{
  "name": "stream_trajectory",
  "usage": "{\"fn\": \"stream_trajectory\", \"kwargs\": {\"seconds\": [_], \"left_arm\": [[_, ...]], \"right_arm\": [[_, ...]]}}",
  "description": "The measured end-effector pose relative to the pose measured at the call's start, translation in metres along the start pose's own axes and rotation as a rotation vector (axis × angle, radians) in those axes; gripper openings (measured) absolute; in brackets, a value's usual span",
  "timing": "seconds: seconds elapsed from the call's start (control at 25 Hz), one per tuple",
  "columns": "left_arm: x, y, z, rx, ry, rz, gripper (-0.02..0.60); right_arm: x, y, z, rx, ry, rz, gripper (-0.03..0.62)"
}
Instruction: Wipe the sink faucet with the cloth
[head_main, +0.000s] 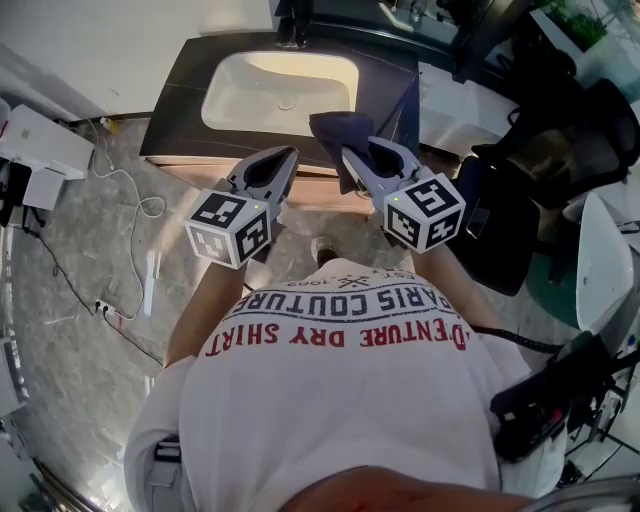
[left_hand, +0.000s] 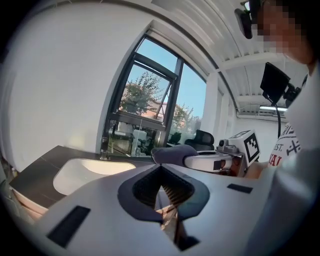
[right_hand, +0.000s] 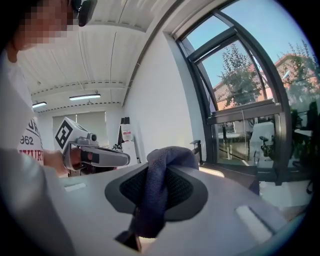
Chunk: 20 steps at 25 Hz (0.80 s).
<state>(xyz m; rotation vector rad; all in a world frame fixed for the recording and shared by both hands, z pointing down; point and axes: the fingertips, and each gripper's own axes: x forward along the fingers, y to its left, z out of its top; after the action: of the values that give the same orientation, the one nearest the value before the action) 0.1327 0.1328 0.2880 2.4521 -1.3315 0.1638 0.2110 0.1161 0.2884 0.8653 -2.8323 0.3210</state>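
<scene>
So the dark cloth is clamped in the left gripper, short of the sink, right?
Not the left: the right gripper view shows the cloth clamped in the right gripper, short of the sink.

Rough, napped cloth (right_hand: 159, 175); smooth, glossy white sink (head_main: 232, 95); dark matt bench (head_main: 180, 100) around the sink; polished, veined stone floor (head_main: 90, 230) before the sink.

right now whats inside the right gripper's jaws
A dark blue cloth, clamped in the right gripper and bunched over its tips. The pad faces under it are hidden.
</scene>
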Motion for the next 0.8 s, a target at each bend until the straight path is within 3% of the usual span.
{"fn": "stream_trajectory", "kwargs": {"seconds": [0.16, 0.32, 0.56, 0.8], "left_arm": [[0.058, 0.047, 0.017, -0.016, 0.03, 0.023, 0.002], [0.092, 0.073, 0.051, -0.011, 0.006, 0.039, 0.002], [0.108, 0.104, 0.083, 0.01, -0.04, 0.064, 0.002], [0.124, 0.134, 0.084, -0.01, -0.017, 0.06, 0.001]], "right_arm": [[0.05, -0.06, 0.007, 0.021, 0.017, 0.013, 0.067], [0.087, -0.101, 0.035, -0.001, 0.003, 0.027, 0.067], [0.116, -0.122, 0.08, -0.072, -0.052, 0.044, 0.067], [0.149, -0.135, 0.076, -0.059, -0.021, 0.05, 0.067]]}}
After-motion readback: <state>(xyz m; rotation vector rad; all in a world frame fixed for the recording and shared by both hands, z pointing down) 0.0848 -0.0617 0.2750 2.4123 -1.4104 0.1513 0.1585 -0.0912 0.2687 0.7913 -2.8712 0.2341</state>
